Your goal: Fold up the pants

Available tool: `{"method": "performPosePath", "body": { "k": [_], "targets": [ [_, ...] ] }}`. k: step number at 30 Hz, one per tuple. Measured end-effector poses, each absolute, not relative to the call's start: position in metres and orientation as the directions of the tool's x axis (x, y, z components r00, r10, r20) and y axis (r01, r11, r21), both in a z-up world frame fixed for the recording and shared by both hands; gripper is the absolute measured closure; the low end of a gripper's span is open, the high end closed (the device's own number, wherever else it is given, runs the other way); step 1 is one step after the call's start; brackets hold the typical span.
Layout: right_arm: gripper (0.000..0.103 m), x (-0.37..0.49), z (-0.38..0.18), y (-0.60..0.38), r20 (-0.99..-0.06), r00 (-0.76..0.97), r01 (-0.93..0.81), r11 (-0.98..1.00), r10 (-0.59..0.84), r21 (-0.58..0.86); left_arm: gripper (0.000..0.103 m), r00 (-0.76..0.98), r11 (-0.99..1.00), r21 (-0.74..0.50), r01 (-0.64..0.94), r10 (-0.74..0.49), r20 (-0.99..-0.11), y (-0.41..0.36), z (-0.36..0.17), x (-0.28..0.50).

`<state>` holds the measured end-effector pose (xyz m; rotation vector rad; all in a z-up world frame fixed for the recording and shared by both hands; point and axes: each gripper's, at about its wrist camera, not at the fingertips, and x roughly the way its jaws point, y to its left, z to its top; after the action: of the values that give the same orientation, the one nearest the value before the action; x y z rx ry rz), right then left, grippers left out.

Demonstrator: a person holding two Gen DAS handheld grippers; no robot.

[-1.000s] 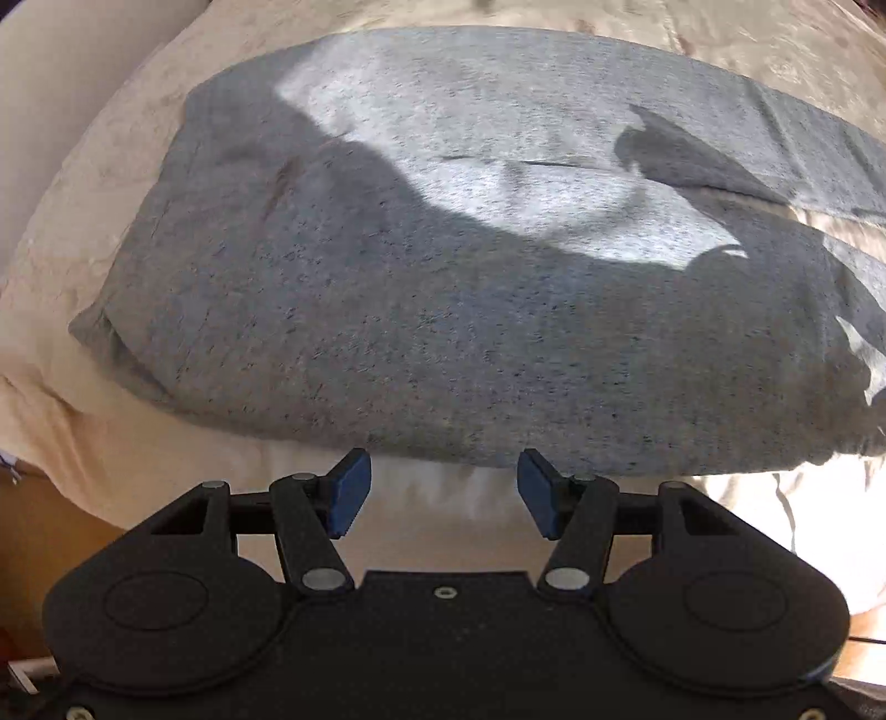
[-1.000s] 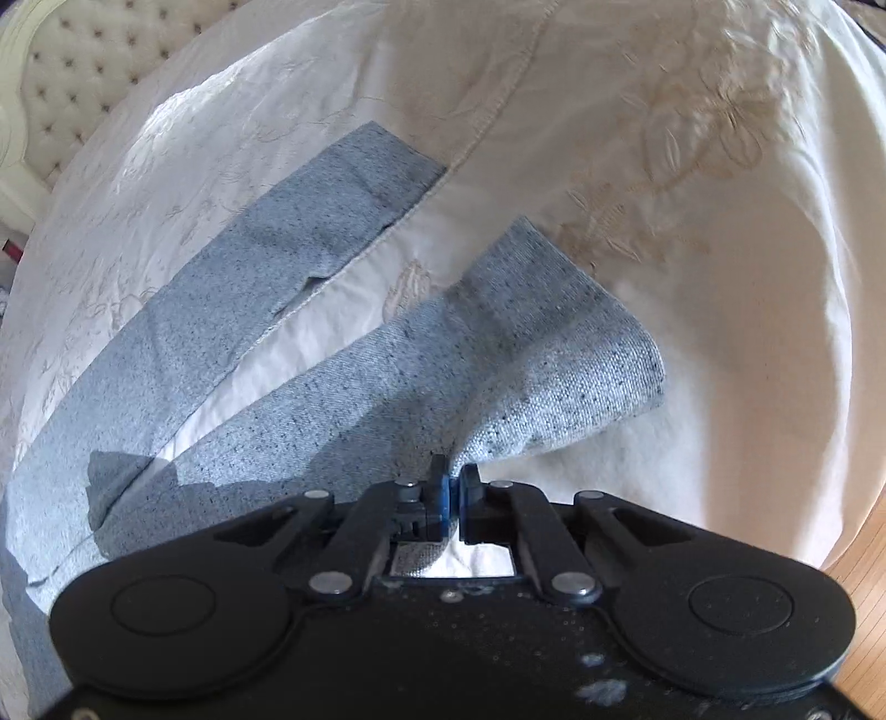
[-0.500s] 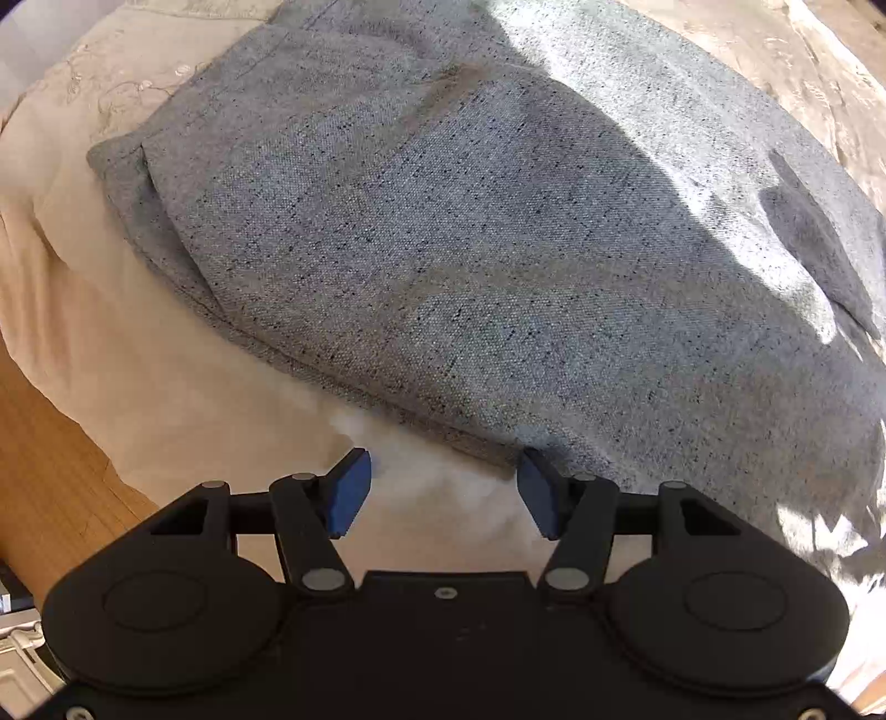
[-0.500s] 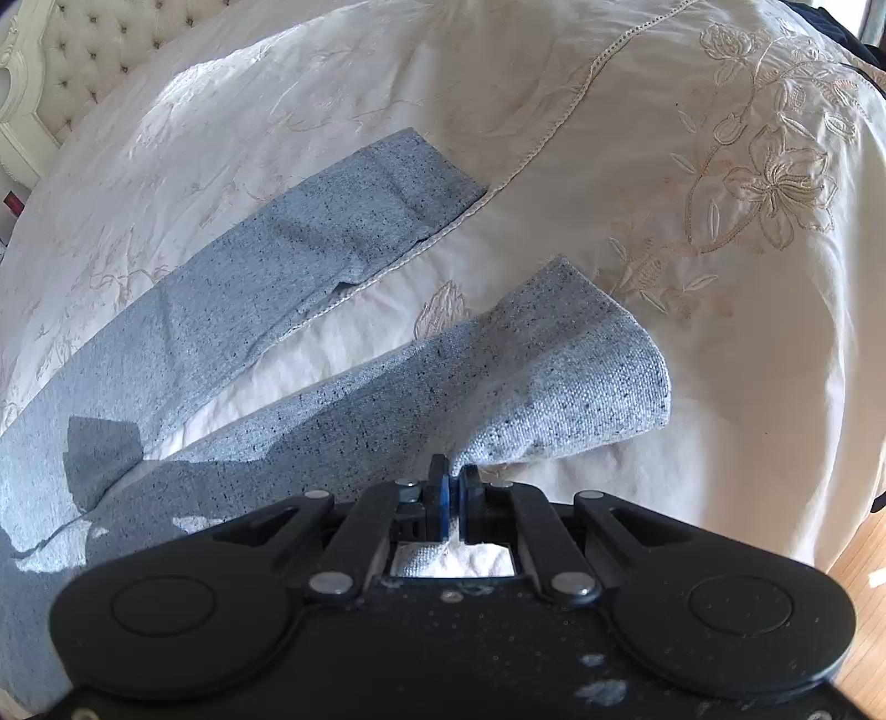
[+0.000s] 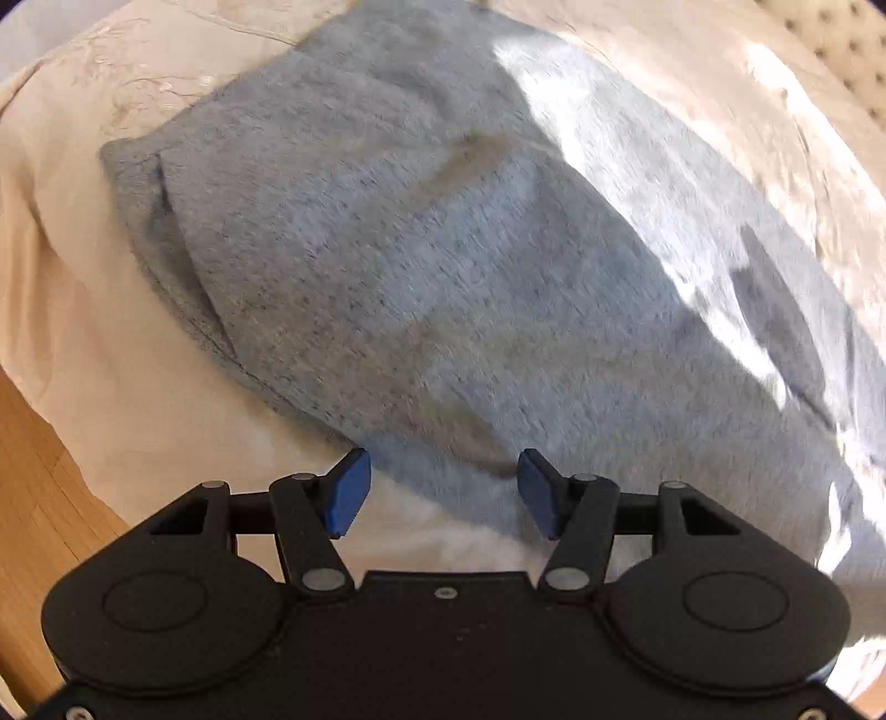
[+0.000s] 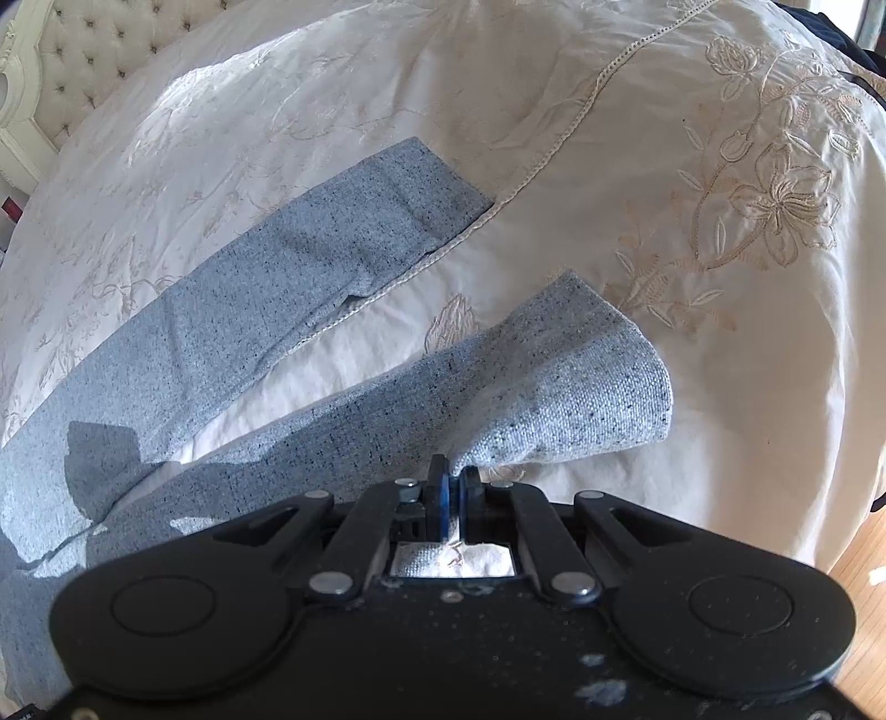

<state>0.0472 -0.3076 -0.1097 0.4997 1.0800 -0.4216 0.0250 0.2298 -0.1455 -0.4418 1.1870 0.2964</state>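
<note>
Grey flecked pants (image 5: 470, 266) lie on a cream bedspread. The left wrist view shows their waist end, blurred by motion. My left gripper (image 5: 440, 490) is open, its blue pads either side of the pants' near edge. In the right wrist view the two legs spread apart: the far leg (image 6: 310, 260) lies flat, the near leg (image 6: 531, 382) is lifted at its hem. My right gripper (image 6: 454, 487) is shut on the near leg's hem edge.
The embroidered cream bedspread (image 6: 747, 194) covers the bed. A tufted headboard (image 6: 83, 50) stands at the far left. Wooden floor (image 5: 33, 471) shows past the bed edge at the left, and also at the right (image 6: 864, 581).
My left gripper has swung round the waist end and closed in on the pants' edge, still open. My right gripper has raised the near leg's hem slightly.
</note>
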Motion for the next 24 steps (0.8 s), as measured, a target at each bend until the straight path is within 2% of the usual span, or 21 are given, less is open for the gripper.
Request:
{"method": "performPosePath", "body": {
  "k": [5, 8, 19, 20, 21, 22, 24],
  "targets": [
    [0.098, 0.049, -0.109, -0.304, -0.909, 0.408, 0.536, 0.828, -0.081, 0.167, 0.041, 0.281, 0.812, -0.150, -0.565, 0.018, -0.960, 0.248, -0.161, 0.036],
    [0.098, 0.050, -0.106, -0.302, -0.908, 0.410, 0.538, 0.826, -0.083, 0.168, 0.037, 0.271, 0.781, -0.132, -0.610, 0.050, -0.961, 0.251, -0.165, 0.030],
    [0.098, 0.055, -0.100, -0.304, -0.909, 0.410, 0.536, 0.827, -0.080, 0.169, 0.035, 0.243, 0.732, -0.141, -0.666, 0.034, -0.969, 0.258, -0.189, 0.047],
    [0.098, 0.056, -0.099, -0.304, -0.908, 0.412, 0.533, 0.828, -0.076, 0.172, 0.038, 0.242, 0.716, -0.148, -0.683, 0.030, -0.970, 0.260, -0.189, 0.046],
    [0.098, 0.057, -0.099, -0.305, -0.907, 0.415, 0.530, 0.829, -0.072, 0.177, 0.048, 0.241, 0.699, -0.157, -0.697, 0.023, -0.970, 0.262, -0.187, 0.047],
    [0.098, 0.058, -0.098, -0.305, -0.906, 0.418, 0.528, 0.830, -0.068, 0.181, 0.068, 0.237, 0.697, -0.156, -0.700, 0.021, -0.971, 0.263, -0.184, 0.048],
    [0.098, 0.060, -0.096, -0.305, -0.905, 0.422, 0.521, 0.832, -0.060, 0.189, 0.091, 0.226, 0.717, -0.136, -0.684, 0.032, -0.974, 0.263, -0.171, 0.054]
  ]
}}
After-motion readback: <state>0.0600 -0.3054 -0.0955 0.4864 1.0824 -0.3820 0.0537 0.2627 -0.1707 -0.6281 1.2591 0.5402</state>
